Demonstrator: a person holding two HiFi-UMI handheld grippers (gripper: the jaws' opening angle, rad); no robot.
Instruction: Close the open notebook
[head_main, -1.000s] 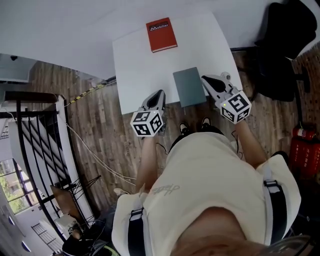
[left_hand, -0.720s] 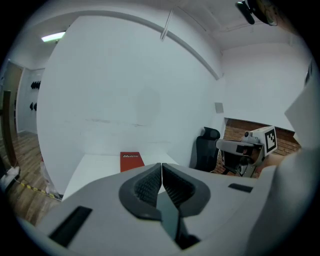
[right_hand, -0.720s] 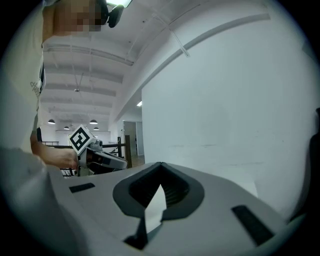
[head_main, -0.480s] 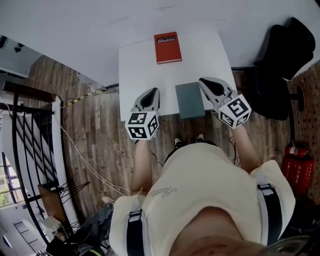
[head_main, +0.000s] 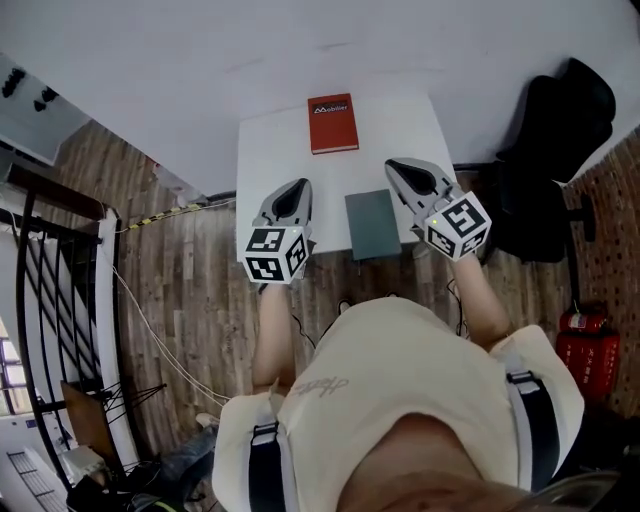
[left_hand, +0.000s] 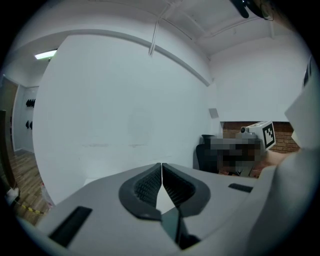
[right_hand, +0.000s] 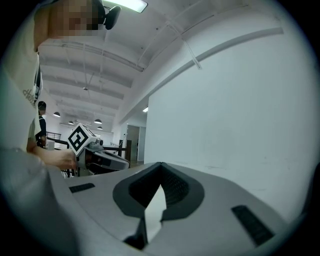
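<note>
A grey-green notebook (head_main: 373, 224) lies shut at the near edge of the white table (head_main: 280, 150), overhanging it a little. A red book (head_main: 332, 124) lies shut at the table's far side. My left gripper (head_main: 296, 186) hovers over the table's near left part, left of the notebook, its jaws pressed together with nothing between them. My right gripper (head_main: 395, 165) hangs just right of the notebook's far corner, jaws also together and empty. In the gripper views both sets of pads (left_hand: 161, 186) (right_hand: 161, 189) meet at the tips and point up at the white wall.
A black office chair (head_main: 545, 150) stands right of the table. A red fire extinguisher (head_main: 576, 350) sits on the wooden floor at the right. A black railing (head_main: 50, 300) and loose cables (head_main: 160, 330) run along the left. The person's legs and feet are below the table edge.
The head camera has risen and pulled back, so the table looks smaller. Both grippers stayed shut beside the notebook, the left drifting slightly leftward away from it.
</note>
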